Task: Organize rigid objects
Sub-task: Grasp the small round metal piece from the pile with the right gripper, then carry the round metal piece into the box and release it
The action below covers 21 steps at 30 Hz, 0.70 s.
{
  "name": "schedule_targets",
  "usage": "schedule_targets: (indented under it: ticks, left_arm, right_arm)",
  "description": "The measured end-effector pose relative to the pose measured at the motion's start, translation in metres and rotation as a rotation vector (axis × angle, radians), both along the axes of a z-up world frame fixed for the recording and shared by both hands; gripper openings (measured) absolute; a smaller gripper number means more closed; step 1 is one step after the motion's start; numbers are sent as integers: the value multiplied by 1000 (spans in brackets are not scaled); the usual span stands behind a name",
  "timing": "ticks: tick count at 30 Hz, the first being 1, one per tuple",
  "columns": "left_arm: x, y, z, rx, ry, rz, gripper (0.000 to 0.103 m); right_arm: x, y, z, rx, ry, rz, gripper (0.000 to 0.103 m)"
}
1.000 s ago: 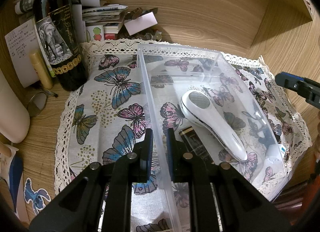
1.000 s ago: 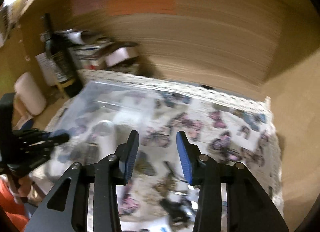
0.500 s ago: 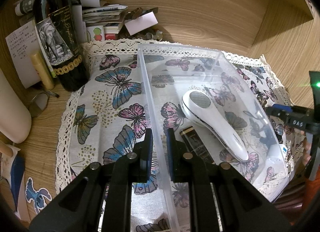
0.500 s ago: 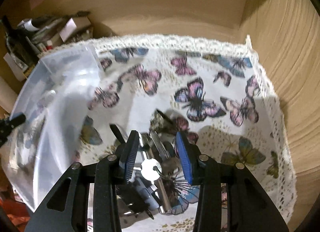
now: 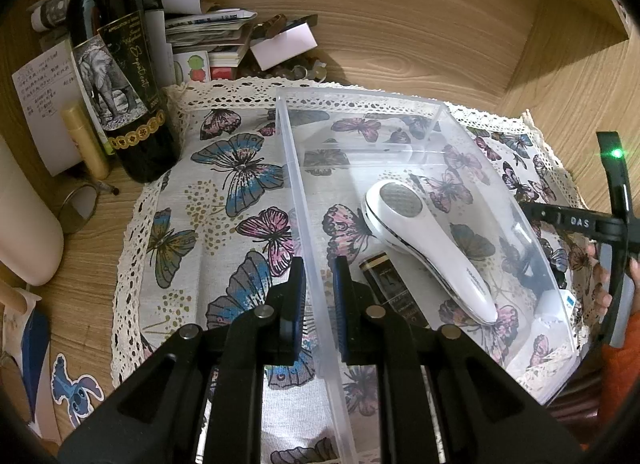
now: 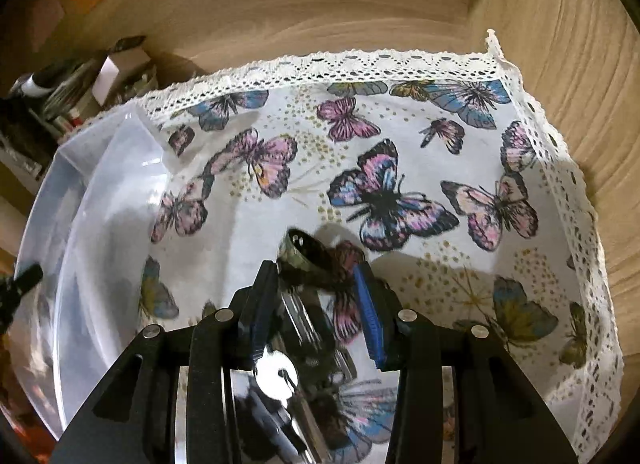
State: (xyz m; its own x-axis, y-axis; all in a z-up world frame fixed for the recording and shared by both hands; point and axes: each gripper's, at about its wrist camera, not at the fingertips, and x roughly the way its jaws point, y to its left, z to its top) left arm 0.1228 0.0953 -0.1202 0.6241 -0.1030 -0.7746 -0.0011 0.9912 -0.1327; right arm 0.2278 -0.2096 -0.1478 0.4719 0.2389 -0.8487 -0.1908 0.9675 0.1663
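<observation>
A clear plastic bin [image 5: 400,103] lies on a butterfly cloth [image 5: 224,191]. Inside it lie a white handheld device [image 5: 428,248] and a dark box with gold trim [image 5: 394,294]. My left gripper [image 5: 319,288] is shut on the bin's left wall. My right gripper [image 6: 316,296] is open and low over a shiny metal tool with a dark ring-shaped end [image 6: 306,254] that lies on the cloth, right of the bin [image 6: 100,191]. The tool sits between the fingers, and I cannot tell if they touch it. The right gripper also shows at the right edge of the left wrist view [image 5: 576,219].
A dark wine bottle [image 5: 120,75], a gold tube [image 5: 86,143], a stack of papers and small boxes [image 5: 212,39] and a white cylinder [image 5: 24,223] stand at the left and back. Wooden walls [image 6: 580,63] close the back and right.
My right gripper has swung from facing the bin to the cloth on its right and come down over the metal tool. The left gripper has stayed shut on the bin wall.
</observation>
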Motion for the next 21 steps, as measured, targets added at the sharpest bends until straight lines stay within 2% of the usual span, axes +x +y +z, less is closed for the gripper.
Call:
schedule_targets:
  ticks: [2, 4, 9, 21]
  left_arm:
    - [0, 0, 0, 0, 0, 0, 13]
    - [0, 0, 0, 1, 0, 1, 13]
    - [1, 1, -1, 0, 1, 1, 13]
    - [1, 1, -1, 2, 1, 2, 13]
  right_arm:
    - [5, 5, -2, 3, 3, 5, 36]
    - [10, 12, -6, -9, 4, 16, 31]
    - [10, 23, 1, -27, -49, 32, 31]
    - [-30, 58, 68, 0, -242, 159, 31]
